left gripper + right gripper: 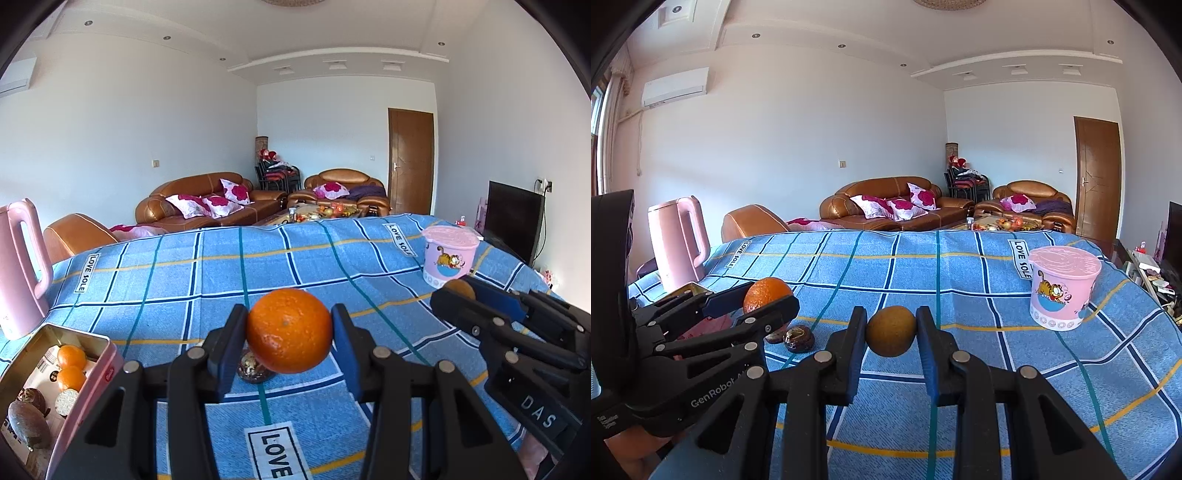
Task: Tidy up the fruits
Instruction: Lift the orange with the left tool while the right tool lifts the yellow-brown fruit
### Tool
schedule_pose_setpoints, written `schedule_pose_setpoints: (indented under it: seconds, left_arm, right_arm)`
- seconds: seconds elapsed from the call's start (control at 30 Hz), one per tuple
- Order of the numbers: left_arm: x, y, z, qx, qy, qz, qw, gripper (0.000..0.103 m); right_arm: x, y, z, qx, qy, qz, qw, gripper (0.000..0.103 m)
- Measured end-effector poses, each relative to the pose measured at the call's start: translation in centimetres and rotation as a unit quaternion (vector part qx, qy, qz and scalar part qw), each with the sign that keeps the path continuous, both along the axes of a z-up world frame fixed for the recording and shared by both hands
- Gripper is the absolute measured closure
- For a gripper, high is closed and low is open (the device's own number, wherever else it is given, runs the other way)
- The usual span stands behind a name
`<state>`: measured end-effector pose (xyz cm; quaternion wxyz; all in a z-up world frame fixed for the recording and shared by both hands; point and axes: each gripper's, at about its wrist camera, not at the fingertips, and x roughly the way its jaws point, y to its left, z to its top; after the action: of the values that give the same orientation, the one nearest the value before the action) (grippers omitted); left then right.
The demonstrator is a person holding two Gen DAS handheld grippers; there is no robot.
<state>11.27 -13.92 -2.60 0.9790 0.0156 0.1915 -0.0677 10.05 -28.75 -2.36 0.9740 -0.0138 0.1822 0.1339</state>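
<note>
The left gripper [290, 328] pinched one orange [289, 329] above the blue checked tablecloth [221, 273]; the right gripper [891, 326] pinched one brown kiwi [891, 331]. At seven o'clock in the left view, the pink tin [90, 384] held two small oranges [71, 356] and brownish fruits, partly cut off. One dark fruit [799, 338] lay half hidden below the orange. One pink tub [1062, 286] stood at two o'clock.
</note>
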Motion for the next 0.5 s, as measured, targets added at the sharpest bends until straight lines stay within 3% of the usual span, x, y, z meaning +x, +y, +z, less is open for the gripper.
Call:
schedule_pose_setpoints:
  seconds: [0.5]
  left_arm:
    - [-0.91, 0.50, 0.16, -0.001, -0.011, 0.004, 0.9999, 0.055]
  right_arm:
    - [-0.24, 0.24, 0.17, -0.005, -0.011, 0.002, 1.000, 0.074]
